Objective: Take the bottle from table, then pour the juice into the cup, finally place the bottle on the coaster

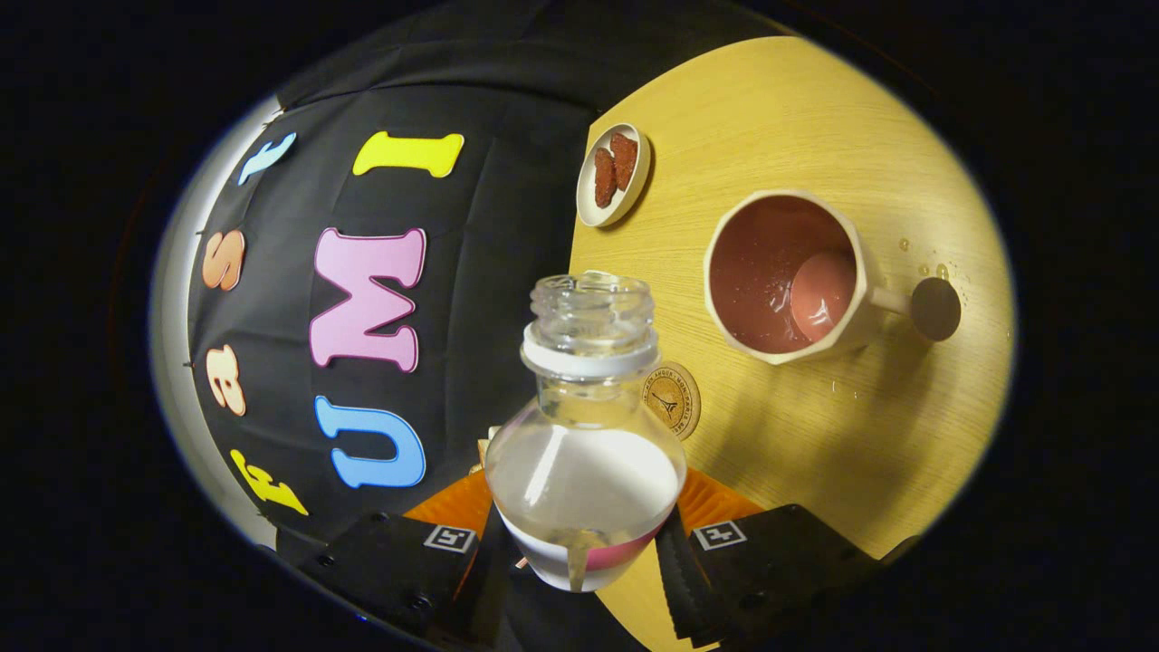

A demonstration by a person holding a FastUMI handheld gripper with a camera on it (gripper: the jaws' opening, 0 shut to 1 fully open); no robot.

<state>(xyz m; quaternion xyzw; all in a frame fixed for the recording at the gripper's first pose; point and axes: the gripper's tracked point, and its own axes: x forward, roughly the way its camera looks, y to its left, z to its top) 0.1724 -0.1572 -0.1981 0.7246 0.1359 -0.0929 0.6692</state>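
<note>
I squeeze the open juice bottle tight between my fingers, tipped sideways so juice reaches the cup at right.

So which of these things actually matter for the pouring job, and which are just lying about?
Part of the job:
- bottle, cap off, gripped between the tool's fingers
- cup, juice already inside
- coaster, on the table just behind the bottle

Just lying about:
- small dish holding two reddish pieces
- droplets on the table beside the cup's handle
</note>
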